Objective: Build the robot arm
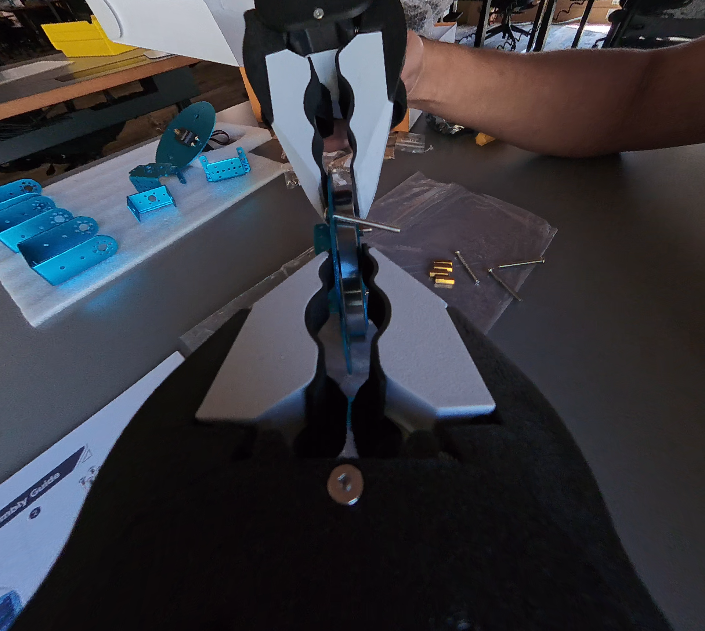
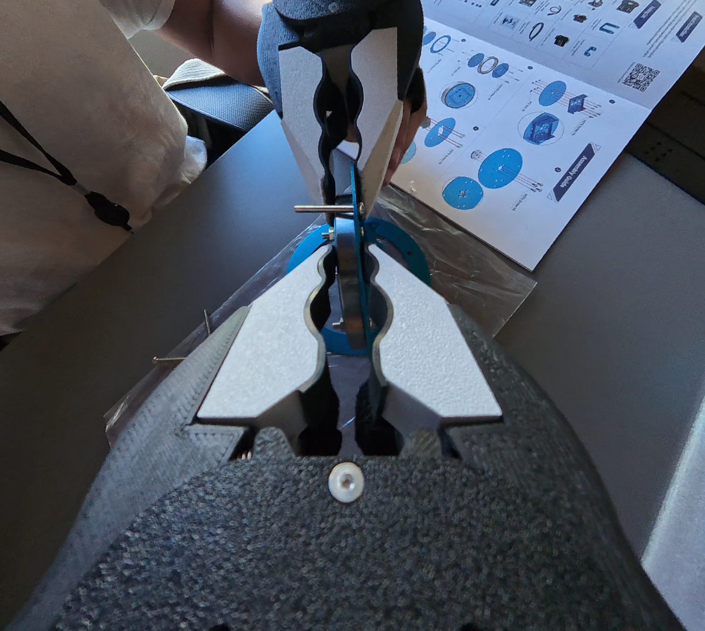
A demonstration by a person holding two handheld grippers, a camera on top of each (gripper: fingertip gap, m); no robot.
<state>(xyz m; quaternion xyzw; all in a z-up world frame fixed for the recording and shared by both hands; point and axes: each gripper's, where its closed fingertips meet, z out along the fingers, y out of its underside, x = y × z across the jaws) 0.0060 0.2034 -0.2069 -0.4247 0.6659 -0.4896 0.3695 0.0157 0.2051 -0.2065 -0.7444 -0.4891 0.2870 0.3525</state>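
- Left gripper (image 1: 348, 258): seen from its wrist camera, fingers run forward and up, pinched together on the edge of a blue disc assembly (image 1: 345, 292) held edge-on, upright, above the dark table (image 1: 610, 384).
- The assembly looks like blue plates sandwiching a shiny metal ring; a steel screw (image 1: 366, 223) sticks out sideways from its far part.
- Right gripper (image 1: 337, 208) comes in from the opposite side, tips pointed down toward the left camera, closed on the far edge of the same assembly. A bare forearm (image 1: 553, 98) behind it reaches in from the right, roughly level over the table.
- Right wrist view: right gripper (image 2: 349, 262) pinches the disc assembly (image 2: 353, 292); left gripper (image 2: 345, 193) meets it head-on at the far edge. A blue ring (image 2: 404, 250) lies on clear plastic (image 2: 477, 281) just below.
- On the table right of the grip: brass standoffs (image 1: 442, 273) and loose long screws (image 1: 503, 282) on a clear plastic bag (image 1: 477, 216).
- Left: blue brackets (image 1: 57, 231) on a white foam sheet (image 1: 114, 262).
- Beyond the plastic: open instruction sheet (image 2: 553, 98).
- Far: white carton (image 1: 171, 10).
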